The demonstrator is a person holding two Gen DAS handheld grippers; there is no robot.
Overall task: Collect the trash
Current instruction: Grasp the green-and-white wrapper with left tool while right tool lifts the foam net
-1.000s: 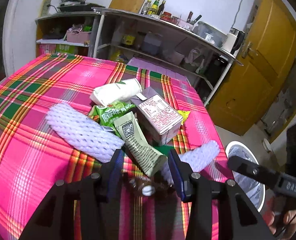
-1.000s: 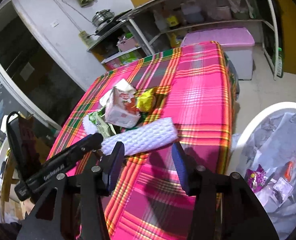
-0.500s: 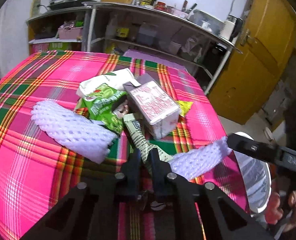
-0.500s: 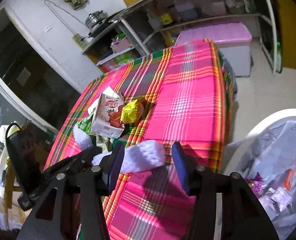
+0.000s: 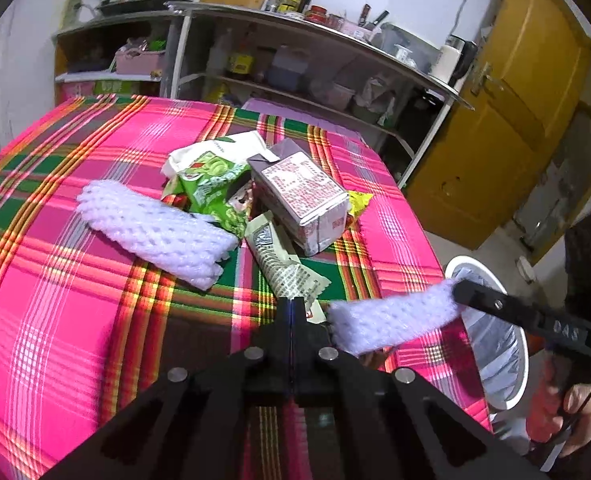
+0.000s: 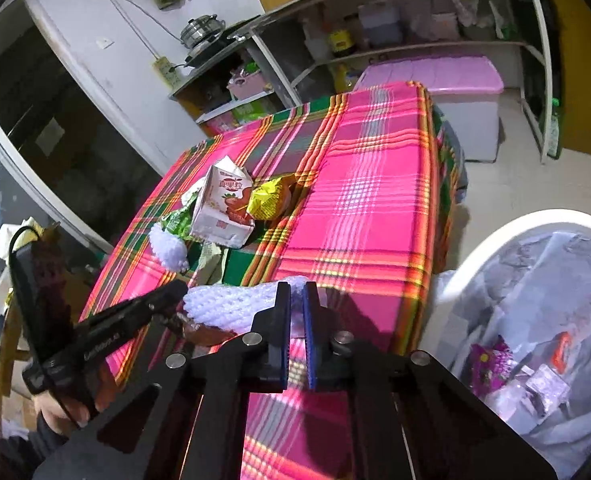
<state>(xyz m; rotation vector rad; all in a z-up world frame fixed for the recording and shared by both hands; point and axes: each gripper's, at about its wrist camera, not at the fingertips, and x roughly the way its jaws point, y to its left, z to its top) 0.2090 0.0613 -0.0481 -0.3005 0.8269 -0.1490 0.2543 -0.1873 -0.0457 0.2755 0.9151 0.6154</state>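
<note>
The left gripper (image 5: 292, 308) is clenched on the near end of a long grey-green wrapper (image 5: 283, 264), its fingers pressed together with the wrapper's edge pinched between them. Its jaws have just been closing. Just right of that wrapper, the right gripper (image 6: 296, 312) is clamped on one end of a white foam net sleeve (image 5: 391, 320), whose other end hangs free beside the left gripper. The right gripper's jaws have also just been closing, and the foam is squeezed between the blue pads (image 6: 310, 340). This sleeve is at the near right edge of the pink plaid tablecloth (image 5: 55, 280). Off that edge, on the floor to the right of the wrapper, stands a white trash bin (image 6: 495, 248) lined with a clear bag, with several pieces of rubbish already inside.

Beyond the wrapper, toward the middle of the cloth, lies the rest of the pile: a second foam sleeve (image 5: 155, 232) to the wrapper's left, a green snack bag (image 5: 211, 188) behind it, a milk carton (image 5: 303, 196) on its side just past the wrapper's far end, a yellow wrapper (image 5: 357, 202) right of the carton, and a white packet (image 5: 219, 150) farthest back. Behind the table stand metal shelves (image 5: 295, 60) and a yellow door (image 5: 507, 120).
</note>
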